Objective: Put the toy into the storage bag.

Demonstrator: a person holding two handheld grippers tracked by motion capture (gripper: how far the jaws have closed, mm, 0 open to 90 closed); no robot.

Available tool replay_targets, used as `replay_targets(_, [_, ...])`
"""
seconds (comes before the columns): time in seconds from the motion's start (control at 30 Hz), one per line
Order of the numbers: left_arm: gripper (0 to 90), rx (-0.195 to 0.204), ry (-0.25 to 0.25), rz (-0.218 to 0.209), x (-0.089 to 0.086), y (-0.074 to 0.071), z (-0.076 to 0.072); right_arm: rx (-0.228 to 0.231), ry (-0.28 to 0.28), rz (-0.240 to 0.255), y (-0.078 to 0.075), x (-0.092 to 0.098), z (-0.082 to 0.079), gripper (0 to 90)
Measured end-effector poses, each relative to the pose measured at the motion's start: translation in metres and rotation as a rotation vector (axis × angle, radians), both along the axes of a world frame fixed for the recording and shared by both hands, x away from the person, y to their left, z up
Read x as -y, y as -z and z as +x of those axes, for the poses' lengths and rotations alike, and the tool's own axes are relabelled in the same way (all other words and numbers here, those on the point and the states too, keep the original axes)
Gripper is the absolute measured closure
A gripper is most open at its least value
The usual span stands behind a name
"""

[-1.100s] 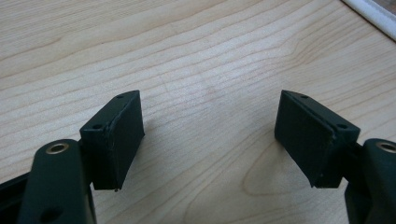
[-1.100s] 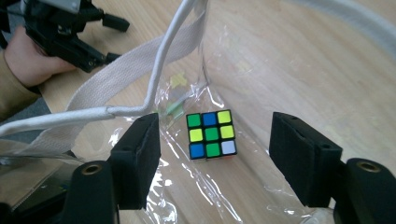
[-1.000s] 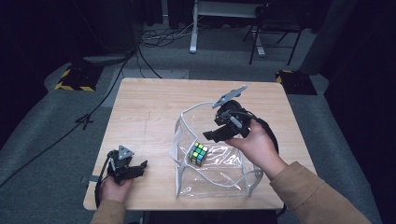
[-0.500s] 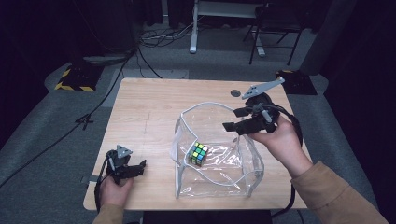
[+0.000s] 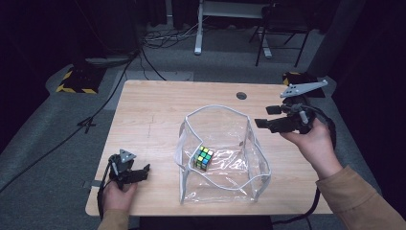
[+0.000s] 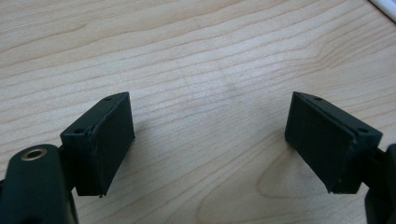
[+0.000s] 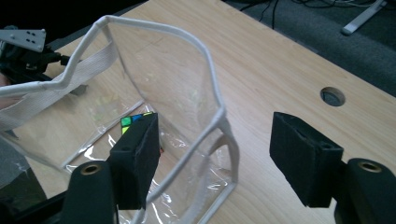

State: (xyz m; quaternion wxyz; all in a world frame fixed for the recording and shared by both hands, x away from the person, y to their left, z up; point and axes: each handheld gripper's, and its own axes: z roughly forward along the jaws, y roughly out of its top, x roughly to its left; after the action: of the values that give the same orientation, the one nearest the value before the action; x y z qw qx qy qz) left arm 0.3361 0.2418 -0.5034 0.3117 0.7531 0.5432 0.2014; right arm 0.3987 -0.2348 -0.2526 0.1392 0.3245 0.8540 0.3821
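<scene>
A clear plastic bag (image 5: 215, 106) with white edging stands open in the middle of the wooden table (image 5: 153, 110). A colourful puzzle cube (image 5: 204, 158) lies on the bag's floor. My right gripper (image 5: 265, 116) hovers to the right of the bag, open, pointing left at it with nothing between its pads. In the right gripper view the bag's rim (image 7: 154, 28) lies beyond its jaws (image 7: 215, 140), with the cube (image 7: 133, 120) partly behind the left jaw. My left gripper (image 5: 142, 171) rests near the front left corner. Its jaws (image 6: 208, 140) have just been opening and stand open over bare wood.
A round cable hole (image 5: 242, 95) sits in the table behind the bag. The table's right edge lies just under my right hand. Cables, a desk leg and a chair stand on the dark floor beyond the far edge.
My right gripper has moved rightward from above the bag's far rim to beside the bag, rising slightly. The left hand, bag and cube stayed in place.
</scene>
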Motion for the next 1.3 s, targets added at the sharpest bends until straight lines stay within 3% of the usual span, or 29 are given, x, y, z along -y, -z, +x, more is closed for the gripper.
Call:
replay_targets(0.2, [16.0, -0.001, 0.001, -0.002, 0.0, 0.0, 0.0, 0.0, 0.037, 0.018, 0.003, 0.022, 0.006, 33.3])
replay_targets(0.53, [15.8, -0.002, 0.002, 0.0, 0.0, 0.0, 0.001, -0.01, 0.108, 0.021, 0.021, 0.051, 0.015, 32.3])
replay_targets(0.7, [16.1, -0.003, -0.04, -0.002, -0.001, 0.0, 0.001, -0.006, 0.135, 0.013, 0.03, 0.061, 0.017, 31.5])
replay_targets(1.0, [16.1, -0.001, -0.054, -0.004, -0.001, 0.0, 0.001, -0.026, 0.168, -0.003, 0.061, 0.077, 0.019, 26.8])
replay_targets(1.2, [16.0, 0.0, -0.059, 0.002, -0.002, 0.0, 0.002, -0.082, 0.227, 0.053, 0.078, 0.094, 0.02, 19.1])
replay_targets(1.3, [16.0, -0.002, -0.059, 0.001, -0.002, 0.0, 0.002, -0.089, 0.244, 0.031, 0.089, 0.1, 0.02, 15.7])
